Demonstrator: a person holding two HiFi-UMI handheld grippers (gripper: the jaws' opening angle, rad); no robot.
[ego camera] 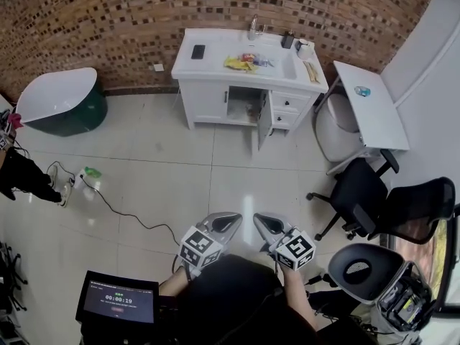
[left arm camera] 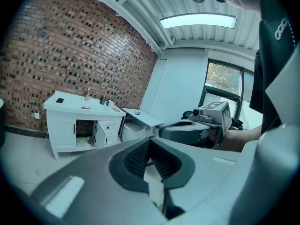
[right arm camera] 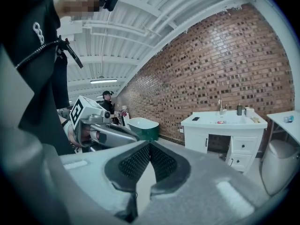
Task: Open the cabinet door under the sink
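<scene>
The white sink cabinet [ego camera: 208,100] stands against the brick wall across the tiled floor. Its right-hand door [ego camera: 264,118] is swung outward, and the dark opening [ego camera: 244,105] shows behind it. The left door stays flat and closed. Both grippers hover far from it, near my body. My left gripper [ego camera: 235,218] and right gripper [ego camera: 257,220] point at the cabinet side by side, each shut with nothing between the pads. The left gripper view shows the cabinet [left arm camera: 63,125] with its open door [left arm camera: 96,134]; the right gripper view shows the cabinet [right arm camera: 197,139] in the distance.
A green and white tub [ego camera: 61,100] sits at the left wall. A white table [ego camera: 370,103] and a toilet [ego camera: 338,131] stand right of the cabinet, with office chairs [ego camera: 366,192] nearer me. A cable [ego camera: 115,210] crosses the floor. A person [ego camera: 21,172] stands at the left edge.
</scene>
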